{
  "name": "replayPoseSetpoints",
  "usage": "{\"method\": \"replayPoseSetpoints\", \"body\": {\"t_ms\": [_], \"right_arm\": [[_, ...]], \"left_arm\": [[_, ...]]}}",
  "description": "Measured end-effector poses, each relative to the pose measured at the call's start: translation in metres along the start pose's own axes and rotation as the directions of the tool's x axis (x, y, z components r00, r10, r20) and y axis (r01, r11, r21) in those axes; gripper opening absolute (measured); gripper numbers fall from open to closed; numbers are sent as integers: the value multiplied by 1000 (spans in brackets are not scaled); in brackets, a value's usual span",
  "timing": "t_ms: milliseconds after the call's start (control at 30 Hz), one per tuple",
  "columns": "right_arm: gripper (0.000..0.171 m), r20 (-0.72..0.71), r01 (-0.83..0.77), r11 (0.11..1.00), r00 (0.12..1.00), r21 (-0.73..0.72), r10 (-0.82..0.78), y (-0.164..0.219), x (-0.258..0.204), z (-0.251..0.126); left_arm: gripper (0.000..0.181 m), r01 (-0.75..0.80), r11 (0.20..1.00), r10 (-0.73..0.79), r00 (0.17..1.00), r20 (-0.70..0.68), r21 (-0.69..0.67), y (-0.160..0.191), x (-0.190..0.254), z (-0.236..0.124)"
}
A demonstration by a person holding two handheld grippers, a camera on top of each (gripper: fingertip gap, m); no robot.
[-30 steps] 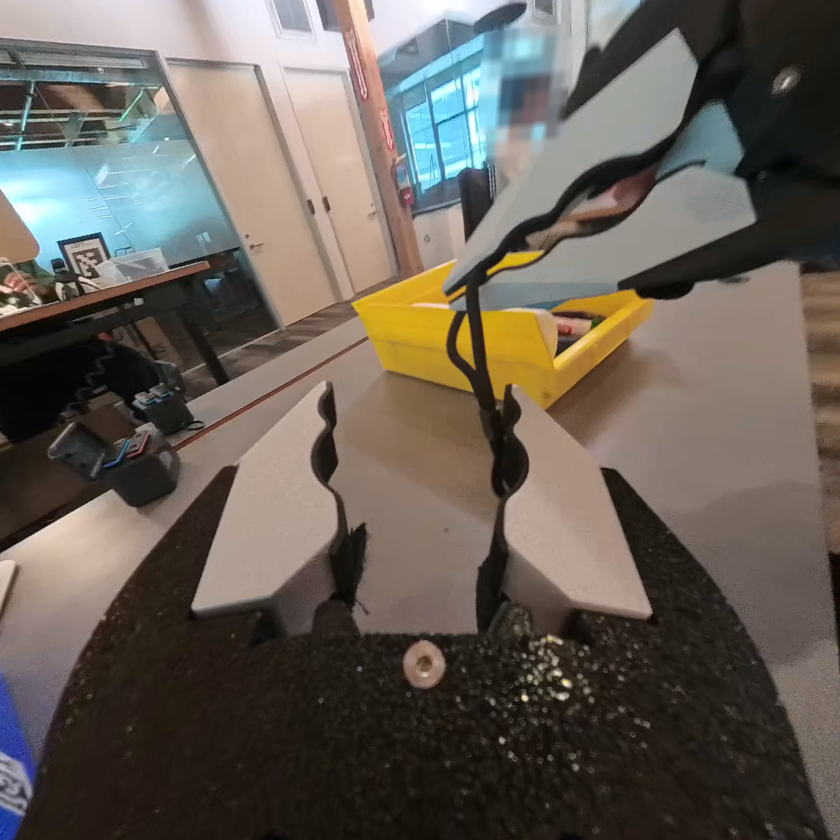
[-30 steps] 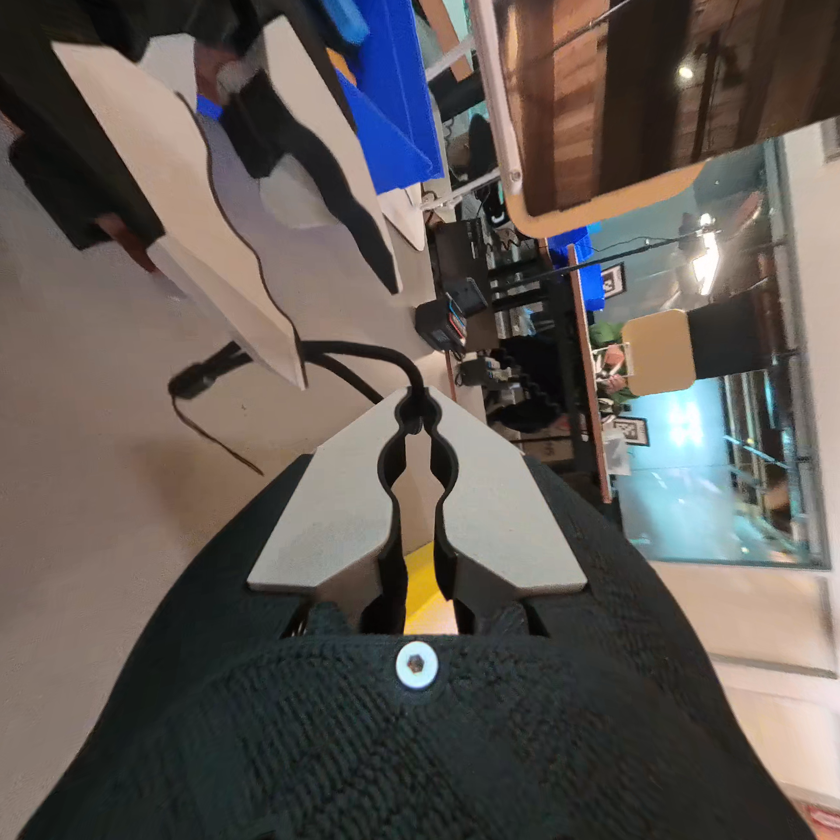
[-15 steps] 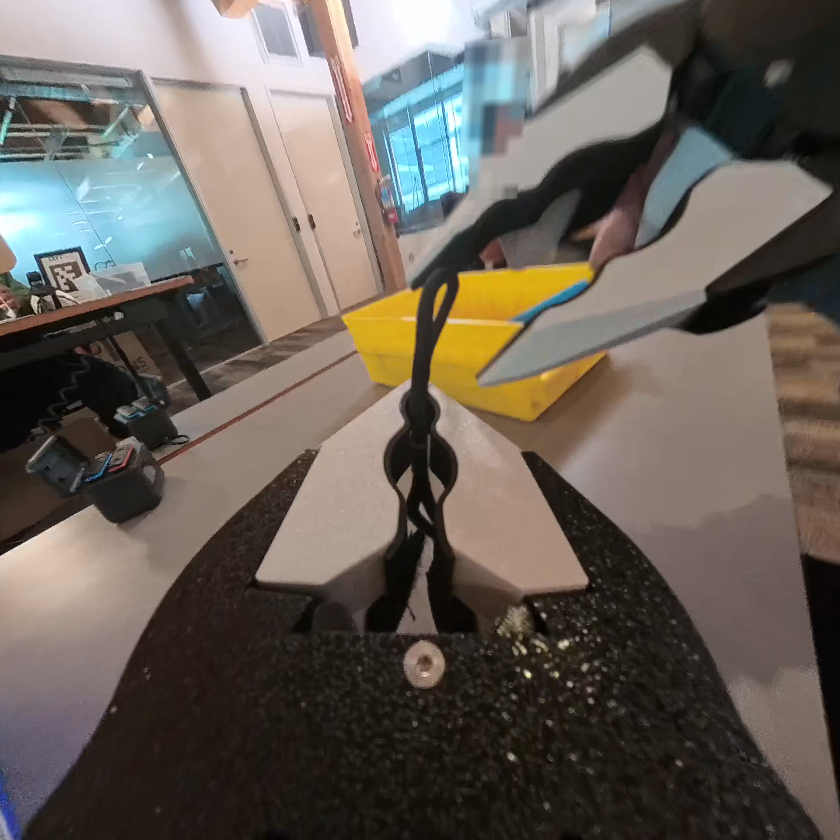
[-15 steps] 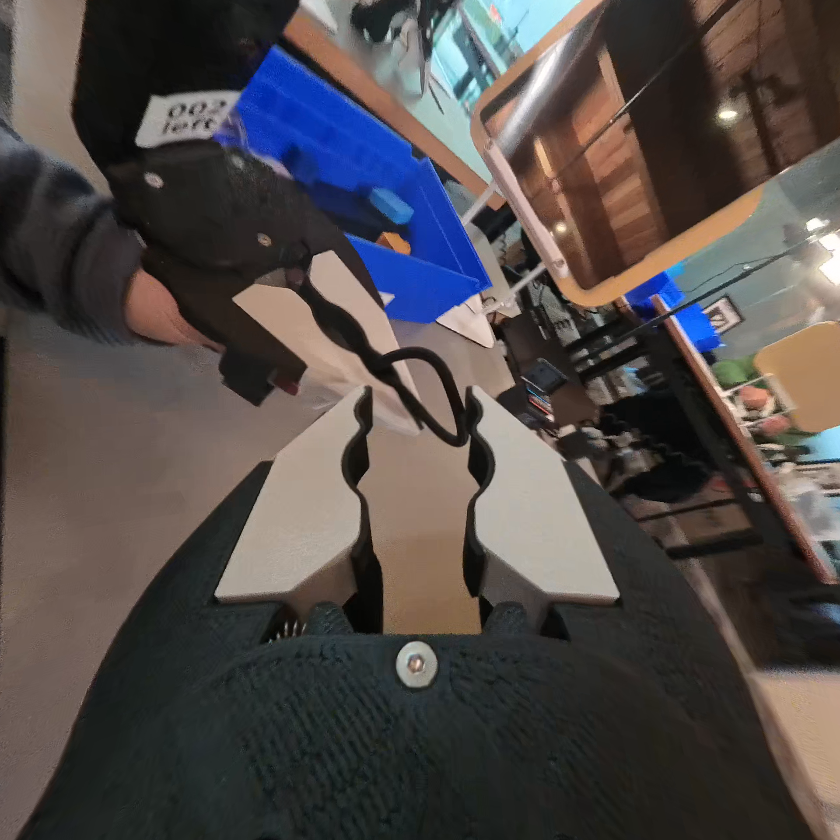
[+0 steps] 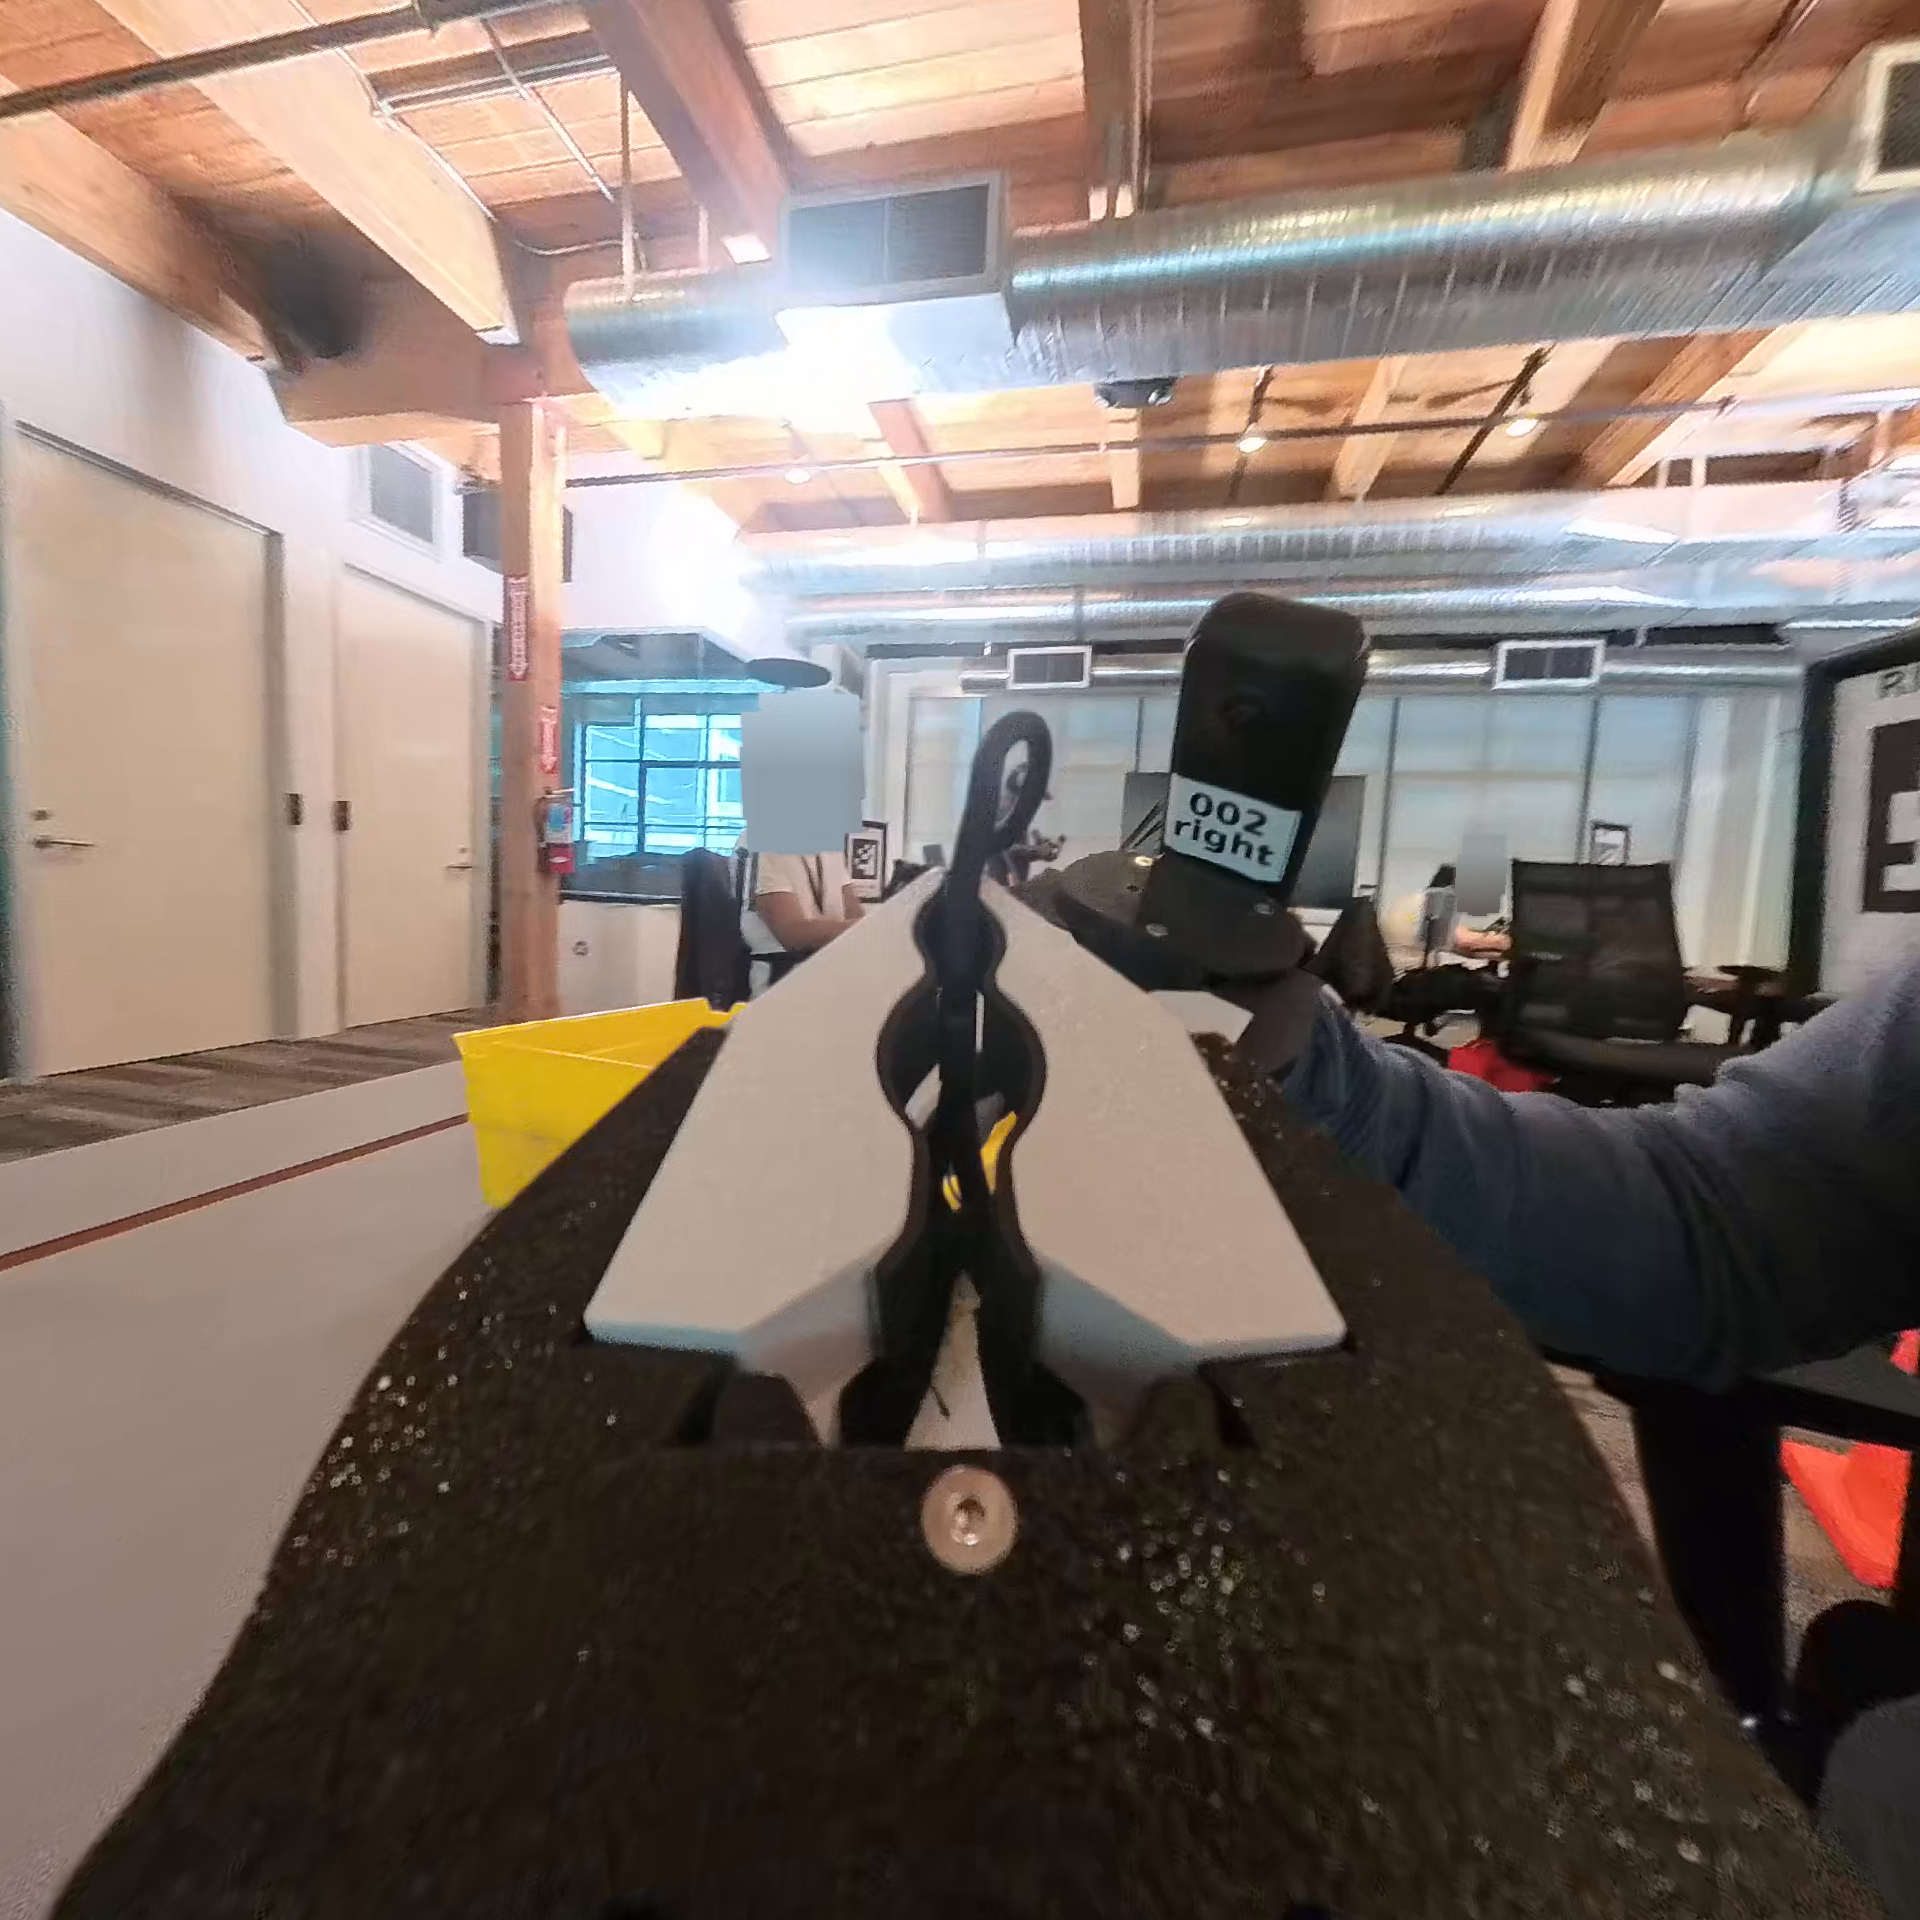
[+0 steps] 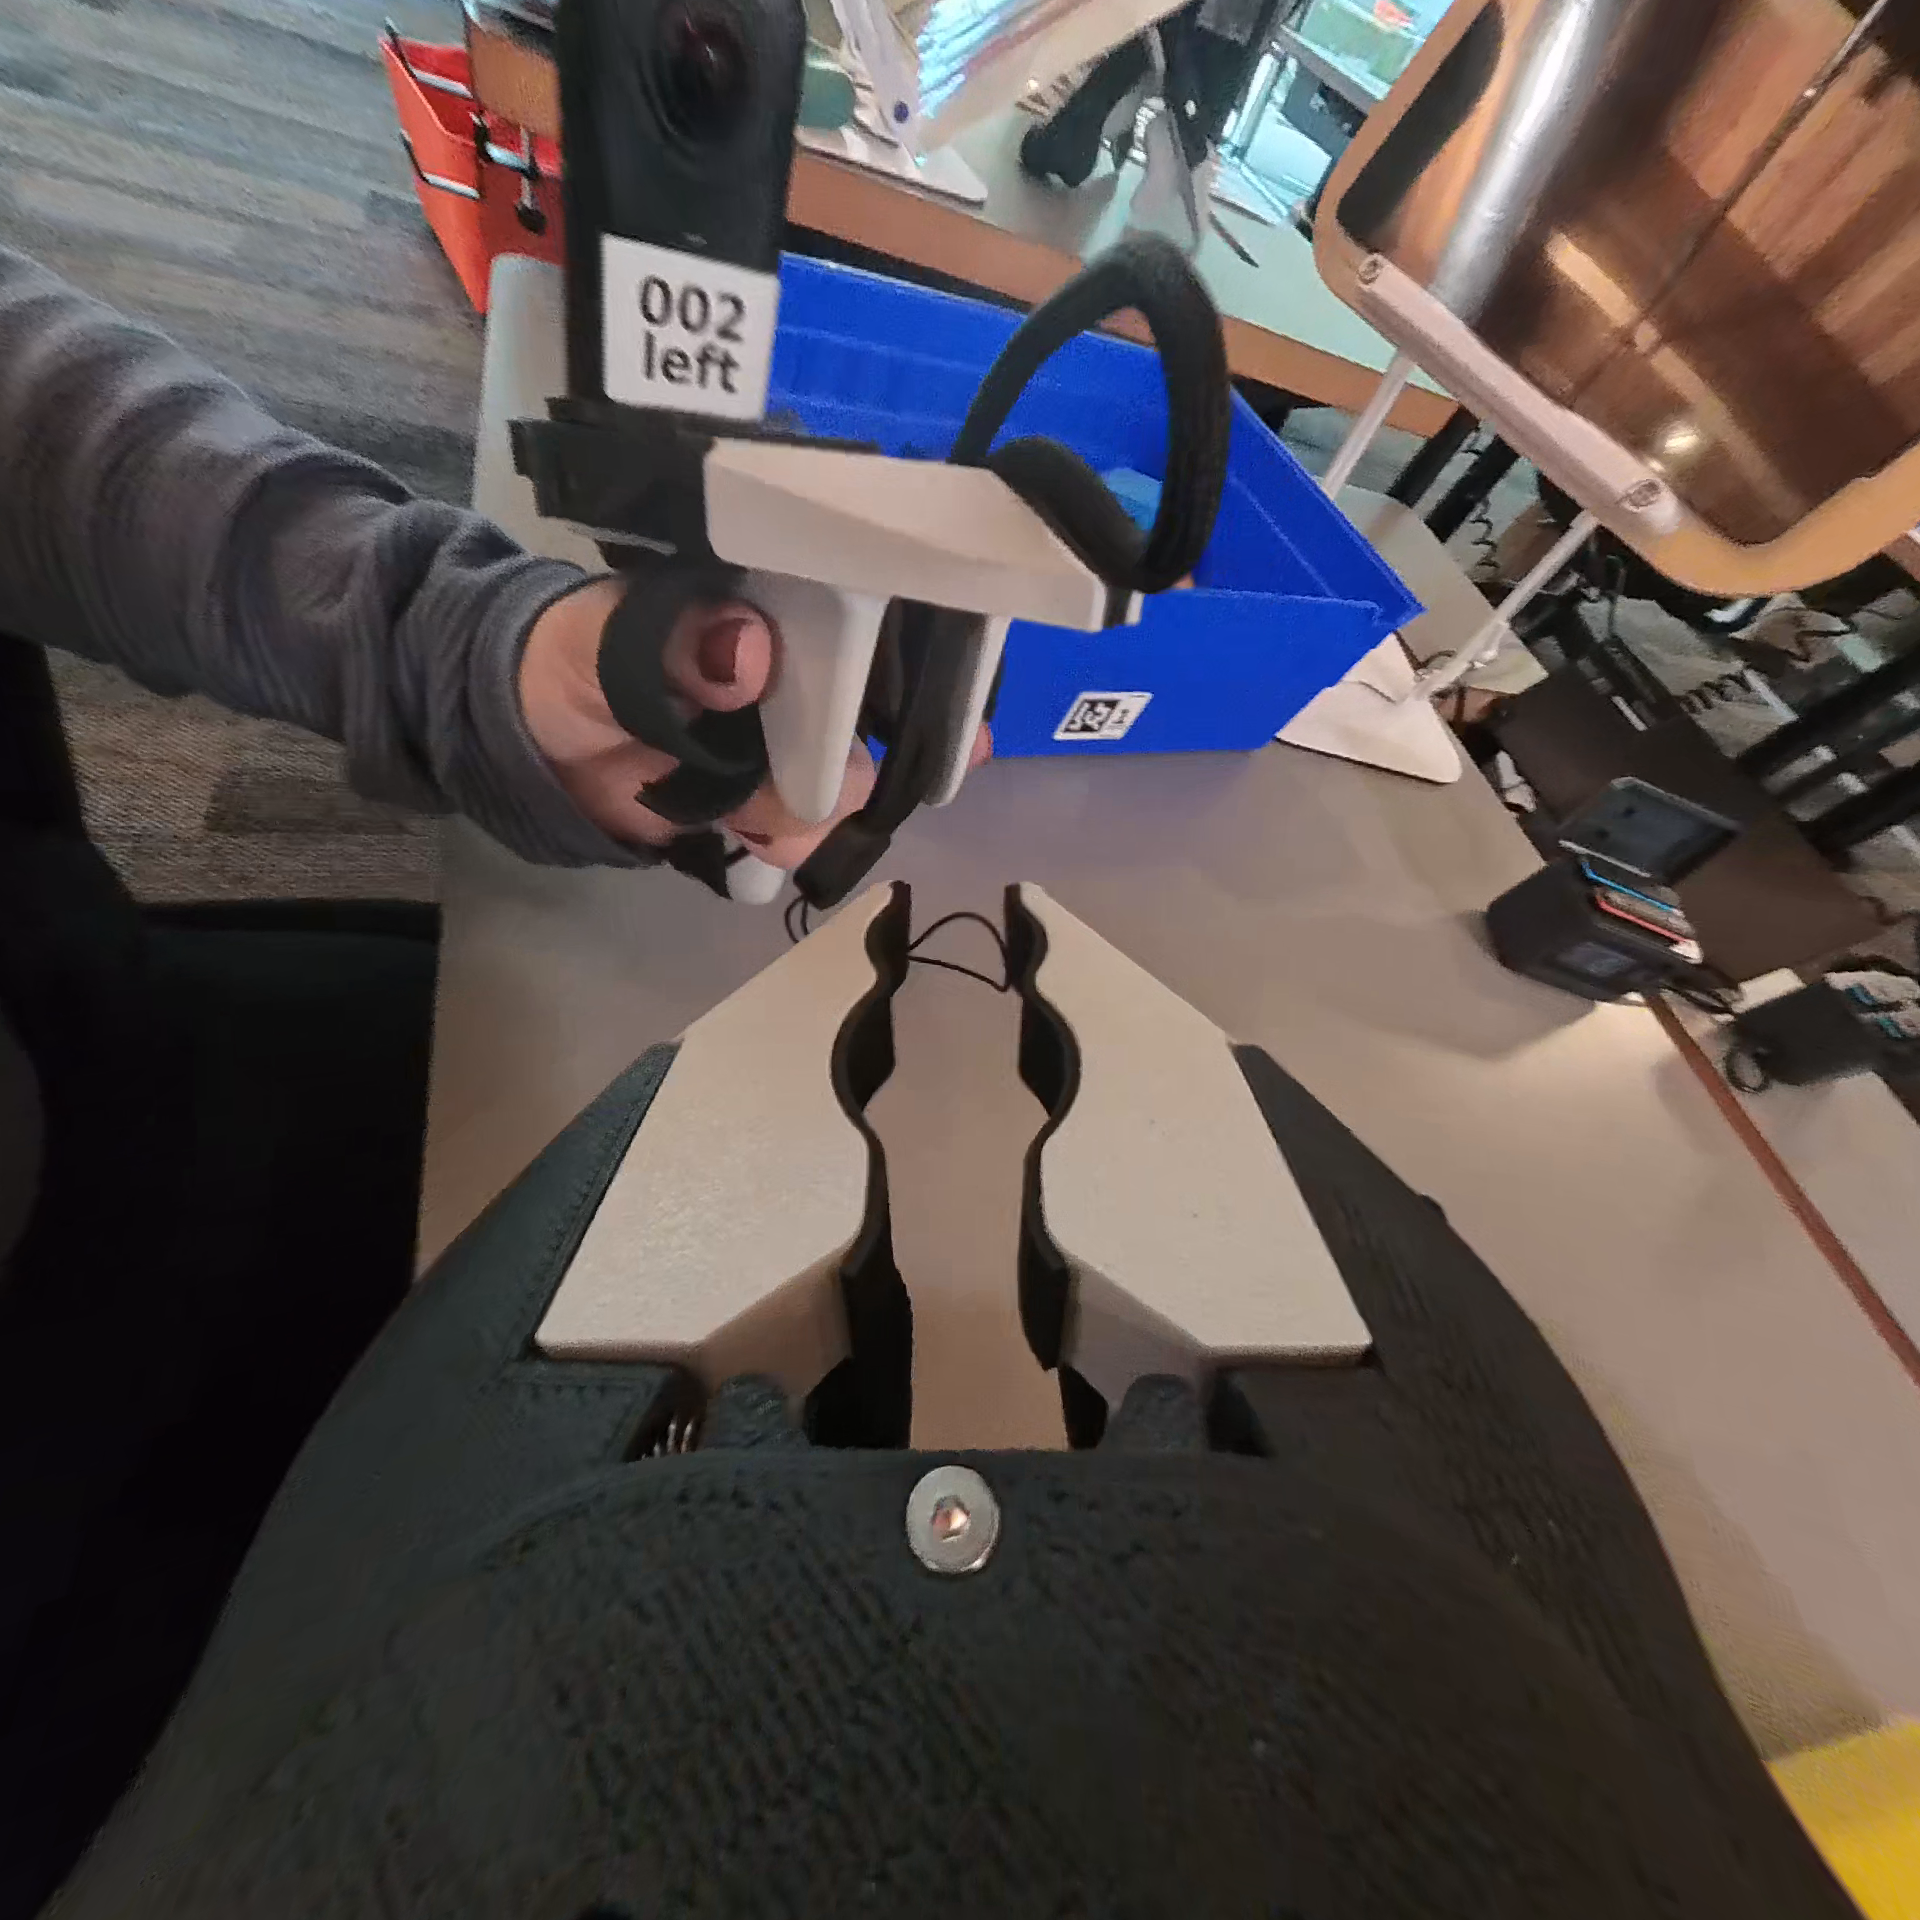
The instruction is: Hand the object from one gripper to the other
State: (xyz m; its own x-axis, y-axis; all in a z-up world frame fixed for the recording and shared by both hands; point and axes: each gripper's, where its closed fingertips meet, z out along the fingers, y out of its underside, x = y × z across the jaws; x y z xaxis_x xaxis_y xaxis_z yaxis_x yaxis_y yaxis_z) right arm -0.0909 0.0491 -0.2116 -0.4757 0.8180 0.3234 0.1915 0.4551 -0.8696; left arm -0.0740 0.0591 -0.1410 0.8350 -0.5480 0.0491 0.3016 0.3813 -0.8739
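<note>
Both left jaws clamping black strap (image 5: 961, 997)

A black looped cord (image 5: 982, 914) stands upright, pinched between closed tongs.

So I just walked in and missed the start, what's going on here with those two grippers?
A person holds a gripper in each hand, passing a black strap between them. The left gripper is shut on the strap, whose loop sticks out past its tips. The right gripper is open and holds nothing; only a thin thread from the strap's end hangs between its fingertips. A blue bin and a yellow bin sit on the grey table.
</note>
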Motion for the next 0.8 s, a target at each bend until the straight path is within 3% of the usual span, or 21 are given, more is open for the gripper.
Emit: {"method": "replayPoseSetpoints", "body": {"t_ms": [200, 300, 400, 467, 533, 600, 633, 800], "right_arm": [[1, 9, -30, 999, 1000, 42, 29, -8, 2, -6], [1, 43, -67, 995, 997, 79, 64, -14, -2, -9], [52, 194, -184, 980, 967, 73, 167, -18, -19, -9], [58, 228, -223, 974, 950, 26, 211, -11, -24, -4], [47, 226, -205, 979, 954, 17, 196, -7, -27, 1], [17, 165, -155, 988, 974, 7, 152, -2, -21, 5], [12, 126, -122, 992, 985, 8, 120, -1, -16, 5], [10, -67, -95, 994, 994, -47, 92, 5, 18, -7]], "left_arm": [[0, 14, 1000, -14, 1000, -24, -9, 2, 4, 2], [0, 29, 1000, -28, 999, -25, 4, 1, 3, 2], [0, 28, 999, -27, 999, -29, 23, -1, 3, 1], [0, 14, 1000, -13, 999, -35, 18, 0, 5, 2], [0, 10, 1000, -10, 999, -43, 10, 1, 7, 3], [0, 7, 1000, -7, 998, -56, -2, 3, 9, 4], [0, 6, 1000, -6, 998, -55, -9, 4, 9, 4], [0, 2, 1000, -2, 999, 32, -17, 6, -6, 0]]}}
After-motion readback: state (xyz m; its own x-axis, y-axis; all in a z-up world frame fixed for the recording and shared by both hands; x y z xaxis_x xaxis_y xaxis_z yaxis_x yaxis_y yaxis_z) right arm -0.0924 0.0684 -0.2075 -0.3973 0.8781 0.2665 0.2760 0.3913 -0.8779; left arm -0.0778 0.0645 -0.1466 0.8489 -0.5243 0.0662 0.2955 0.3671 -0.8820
